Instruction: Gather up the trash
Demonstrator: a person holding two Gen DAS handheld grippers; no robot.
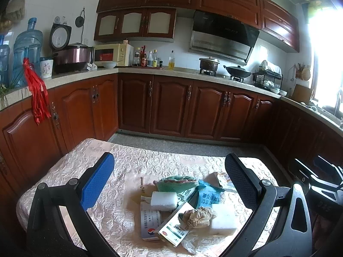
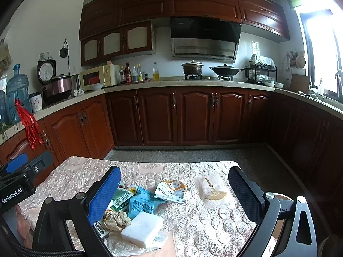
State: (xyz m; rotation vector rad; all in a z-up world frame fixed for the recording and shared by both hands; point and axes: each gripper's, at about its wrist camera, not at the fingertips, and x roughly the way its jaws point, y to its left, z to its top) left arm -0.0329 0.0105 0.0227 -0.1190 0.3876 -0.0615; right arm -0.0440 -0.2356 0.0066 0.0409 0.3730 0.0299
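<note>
Both tongs are released, jaws spread wide, and hold nothing. The left tongs (image 1: 169,184) hover over the trash pile on the surface (image 1: 64,171); the right tongs (image 2: 174,192) hover just to the right of the same pile, with the pile at their 8 o'clock.

Nearest to you in the left wrist view, at 6 o'clock, lie a crumpled paper wad (image 1: 200,215), a white foam block (image 1: 223,222) touching it at 3 o'clock, a green-printed carton (image 1: 175,228) under the wad, and a flat medicine box (image 1: 150,222) at 8 o'clock. A clear plastic film (image 1: 188,246) lies beneath them at the near edge.

Farther in sit a second white foam block (image 1: 164,200), a blue packet (image 1: 209,196) and a green knitted cloth (image 1: 175,182). A torn white-and-orange box (image 2: 171,189) lies at 12 o'clock of the pile. The small fan ornament (image 2: 215,194), well apart at 2 o'clock in the right wrist view, may not be trash; leave it until confirmed.

Recommended procedure: start with the top, loose item, probably the paper wad. Lower the tongs vertically, straddle the wad only, and close gently. Keep the second tongs clear of the approach path. No bin is visible.
</note>
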